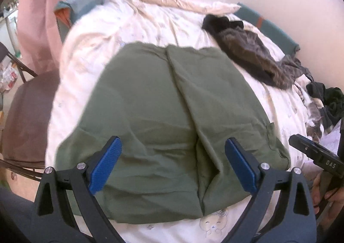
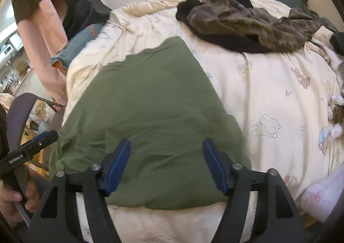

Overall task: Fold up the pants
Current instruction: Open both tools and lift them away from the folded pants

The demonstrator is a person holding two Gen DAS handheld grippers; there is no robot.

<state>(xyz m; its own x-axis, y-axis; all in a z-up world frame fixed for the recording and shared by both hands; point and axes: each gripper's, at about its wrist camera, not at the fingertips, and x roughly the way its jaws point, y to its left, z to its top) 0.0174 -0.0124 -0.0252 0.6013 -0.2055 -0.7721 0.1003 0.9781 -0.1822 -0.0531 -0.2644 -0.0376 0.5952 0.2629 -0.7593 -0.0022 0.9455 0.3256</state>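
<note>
The green pants (image 1: 167, 127) lie folded on the bed (image 1: 90, 54), spread flat over a cream quilt printed with little bears and rabbits. In the left wrist view a long crease runs down the cloth from the far edge toward the near edge, where one layer overlaps the other. The near edge of the pants sits just short of the front of the bed.

The left gripper (image 1: 173, 165) hangs above the near part of the pants with its blue pads wide apart and nothing between them. The right gripper (image 2: 166, 165) hangs over the near right part of the pants, its jaws also apart and empty; no cloth is pinched by either one. Each view catches the other gripper at its edge, with a hand (image 2: 15, 197) wrapped around the handle.

Farther back on the bed, well apart from the pants, lies a heap of camouflage clothes (image 2: 247, 21) with dark pieces mixed in. A brown chair (image 1: 25, 112) stands beside the bed on the left, near a pink curtain (image 1: 38, 11).
</note>
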